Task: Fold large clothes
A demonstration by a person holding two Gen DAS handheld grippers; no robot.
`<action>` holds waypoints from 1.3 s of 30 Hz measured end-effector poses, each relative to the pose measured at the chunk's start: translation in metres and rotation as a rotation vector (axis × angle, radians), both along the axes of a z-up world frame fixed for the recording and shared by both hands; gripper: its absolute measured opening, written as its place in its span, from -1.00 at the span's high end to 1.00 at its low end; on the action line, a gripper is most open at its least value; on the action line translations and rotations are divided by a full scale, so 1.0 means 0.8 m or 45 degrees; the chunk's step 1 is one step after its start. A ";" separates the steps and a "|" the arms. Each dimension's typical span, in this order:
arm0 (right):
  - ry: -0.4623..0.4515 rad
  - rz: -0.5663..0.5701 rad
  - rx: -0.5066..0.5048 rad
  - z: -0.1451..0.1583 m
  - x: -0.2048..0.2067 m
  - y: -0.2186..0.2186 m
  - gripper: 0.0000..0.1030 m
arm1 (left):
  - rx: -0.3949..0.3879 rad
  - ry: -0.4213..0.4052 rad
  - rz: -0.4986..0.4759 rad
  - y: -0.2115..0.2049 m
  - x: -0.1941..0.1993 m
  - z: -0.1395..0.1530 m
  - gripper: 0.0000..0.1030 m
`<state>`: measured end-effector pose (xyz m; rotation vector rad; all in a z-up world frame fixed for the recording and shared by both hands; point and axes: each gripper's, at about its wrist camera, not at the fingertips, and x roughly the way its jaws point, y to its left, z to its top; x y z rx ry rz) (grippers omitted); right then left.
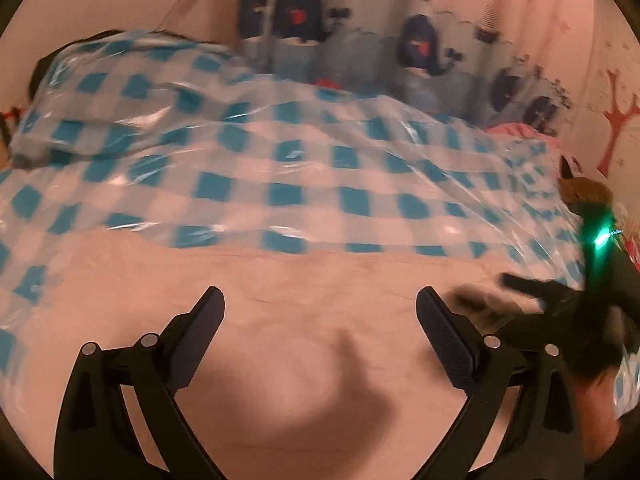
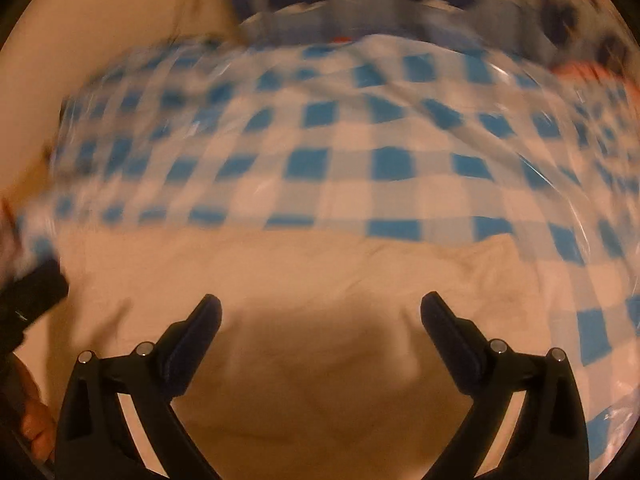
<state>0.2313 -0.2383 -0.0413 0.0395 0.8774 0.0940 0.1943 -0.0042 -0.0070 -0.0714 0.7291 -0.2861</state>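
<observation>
A pale pink garment [image 1: 304, 320] lay spread flat across the lower half of both views, with a soft fold and a shadow near its middle, and in the right wrist view [image 2: 320, 280] a crease ran toward its right edge. It rested on a blue-and-white checked sheet [image 1: 280, 168] covered by a shiny clear plastic film, which filled the middle band of each frame [image 2: 340, 160]. The left gripper [image 1: 320, 308] hovered over the garment at the bottom centre of its view, its jaws spread wide with nothing between them. The right gripper [image 2: 320, 312] was likewise spread wide and empty above the cloth; in the left wrist view it showed as a dark blurred shape with a green light at the lower right [image 1: 560, 308]. The left gripper appeared as a dark block at the left edge of the right wrist view [image 2: 32, 296]. Behind the sheet, across the top of the frame, hung a grey curtain with dark whale prints [image 1: 360, 40]. A pink wall [image 1: 560, 40] with a red tree-shaped decal [image 1: 618, 128] stood at the upper right.
</observation>
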 end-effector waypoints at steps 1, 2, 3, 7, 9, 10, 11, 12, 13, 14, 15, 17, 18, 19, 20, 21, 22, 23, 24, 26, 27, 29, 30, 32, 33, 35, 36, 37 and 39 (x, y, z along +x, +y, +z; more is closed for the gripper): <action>-0.002 0.016 -0.056 -0.013 0.001 0.015 -0.86 | 0.033 0.011 -0.010 -0.012 -0.001 -0.016 -0.81; -0.012 0.018 -0.083 -0.036 -0.002 0.021 -0.87 | 0.069 0.035 0.001 -0.018 -0.002 -0.039 -0.81; -0.061 0.000 -0.031 -0.051 -0.007 0.014 -0.87 | 0.082 0.054 0.002 -0.021 -0.001 -0.059 -0.81; -0.110 -0.033 -0.042 -0.066 -0.007 0.009 -0.87 | 0.120 0.035 0.018 -0.024 -0.008 -0.093 -0.78; -0.080 -0.021 -0.049 -0.066 -0.001 0.008 -0.87 | 0.125 0.025 0.032 -0.023 -0.016 -0.086 -0.78; -0.051 -0.008 -0.044 -0.064 -0.002 0.008 -0.86 | 0.126 0.019 0.059 -0.018 -0.023 -0.077 -0.78; 0.006 0.015 -0.021 -0.055 -0.001 0.003 -0.86 | 0.142 -0.015 0.112 -0.007 -0.036 -0.062 -0.78; 0.025 0.015 0.004 -0.045 -0.006 -0.003 -0.86 | 0.168 -0.068 0.147 0.001 -0.045 -0.048 -0.78; -0.007 -0.013 0.021 -0.029 -0.020 -0.012 -0.86 | 0.210 -0.122 0.163 0.008 -0.057 -0.037 -0.78; -0.072 -0.056 0.017 -0.009 -0.039 -0.026 -0.86 | 0.293 -0.192 0.183 0.014 -0.069 -0.027 -0.78; -0.127 -0.097 -0.013 0.001 -0.055 -0.039 -0.86 | 0.349 -0.239 0.201 0.022 -0.073 -0.022 -0.78; -0.114 -0.173 -0.067 -0.013 -0.065 -0.061 -0.86 | 0.407 -0.251 0.246 0.040 -0.074 -0.029 -0.78; -0.051 -0.193 -0.036 -0.044 -0.062 -0.077 -0.87 | 0.390 -0.181 0.256 0.056 -0.064 -0.046 -0.78; -0.056 -0.185 0.029 -0.062 -0.063 -0.087 -0.89 | 0.334 -0.101 0.229 0.067 -0.055 -0.067 -0.79; -0.102 -0.192 0.077 -0.070 -0.068 -0.093 -0.89 | 0.327 -0.101 0.219 0.069 -0.055 -0.077 -0.80; -0.117 -0.194 0.055 -0.070 -0.067 -0.088 -0.89 | 0.389 -0.123 0.225 0.062 -0.056 -0.081 -0.79; -0.113 -0.195 0.025 -0.070 -0.066 -0.084 -0.89 | 0.422 -0.128 0.226 0.058 -0.056 -0.081 -0.79; -0.099 -0.192 0.022 -0.068 -0.064 -0.084 -0.89 | 0.418 -0.125 0.224 0.059 -0.056 -0.080 -0.79; -0.073 -0.187 0.027 -0.065 -0.061 -0.085 -0.89 | 0.403 -0.116 0.216 0.056 -0.055 -0.077 -0.79; -0.018 -0.203 0.019 -0.045 -0.057 -0.082 -0.88 | 0.399 -0.128 0.226 0.056 -0.066 -0.061 -0.79; -0.051 -0.209 0.050 -0.028 -0.061 -0.077 -0.88 | 0.399 -0.150 0.243 0.062 -0.075 -0.054 -0.79; -0.146 -0.166 0.093 0.001 -0.068 -0.052 -0.88 | 0.389 -0.221 0.325 0.087 -0.090 -0.033 -0.79; -0.166 -0.112 0.101 0.013 -0.062 -0.029 -0.88 | 0.350 -0.207 0.390 0.110 -0.089 -0.029 -0.79; -0.161 -0.014 0.102 0.020 -0.039 0.015 -0.88 | 0.278 -0.090 0.467 0.148 -0.073 -0.043 -0.79; -0.153 0.019 0.086 0.016 -0.027 0.038 -0.88 | 0.241 -0.008 0.479 0.164 -0.060 -0.062 -0.79; -0.102 0.056 0.003 -0.015 -0.005 0.074 -0.89 | 0.189 0.066 0.460 0.173 -0.047 -0.090 -0.80; -0.052 0.079 -0.041 -0.050 0.006 0.087 -0.89 | 0.158 0.074 0.452 0.175 -0.044 -0.093 -0.80; -0.044 0.064 -0.029 -0.065 0.008 0.088 -0.89 | 0.133 0.088 0.445 0.177 -0.041 -0.097 -0.80; -0.004 0.060 -0.054 -0.071 0.018 0.091 -0.89 | 0.099 0.124 0.439 0.179 -0.033 -0.108 -0.81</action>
